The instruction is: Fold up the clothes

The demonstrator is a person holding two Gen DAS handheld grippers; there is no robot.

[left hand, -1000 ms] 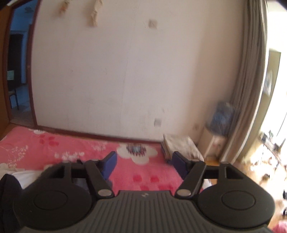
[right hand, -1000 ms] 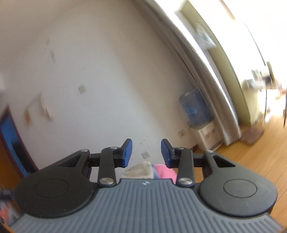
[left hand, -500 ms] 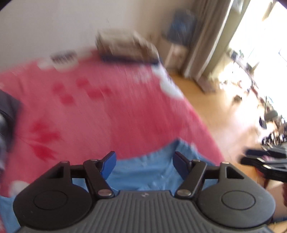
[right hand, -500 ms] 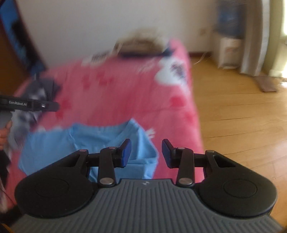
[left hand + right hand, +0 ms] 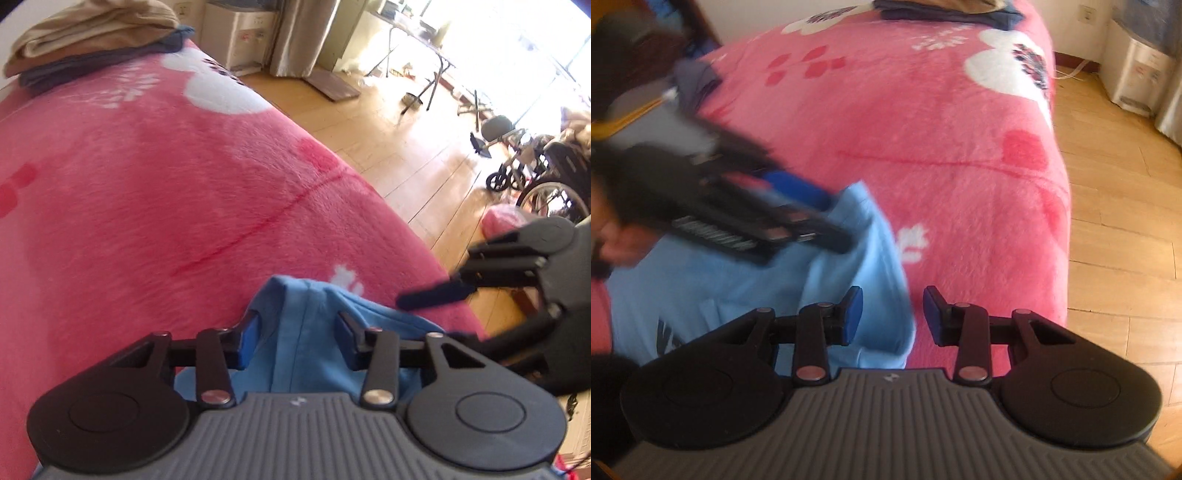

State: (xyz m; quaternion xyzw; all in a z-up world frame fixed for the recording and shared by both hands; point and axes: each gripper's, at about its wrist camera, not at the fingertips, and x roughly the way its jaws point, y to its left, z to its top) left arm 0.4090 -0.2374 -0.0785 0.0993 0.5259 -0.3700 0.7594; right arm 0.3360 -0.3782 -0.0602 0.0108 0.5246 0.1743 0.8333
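Observation:
A light blue T-shirt (image 5: 306, 354) lies rumpled at the near corner of a bed covered by a pink flowered blanket (image 5: 166, 192). My left gripper (image 5: 297, 334) points down at a raised fold at the shirt's far edge. Its jaws are closing with the fold between them, and the pads are still apart from the cloth. My right gripper (image 5: 892, 314) hangs over the shirt's (image 5: 738, 284) right edge. Its jaws are also closing, and the hem lies between them untouched. Each gripper shows blurred in the other's view: the right gripper (image 5: 443, 317) and the left gripper (image 5: 820, 214).
A folded pile of beige and dark blue clothes (image 5: 92, 37) sits at the bed's far end. Dark garments (image 5: 694, 77) lie at the far left. The bed edge drops to a wooden floor (image 5: 1119, 221), where a wheelchair (image 5: 546, 181) and a white cabinet (image 5: 1137, 77) stand.
Both grippers swung down from facing the wall to the bed and now hover over the blue shirt. Both pairs of jaws stand narrower than before.

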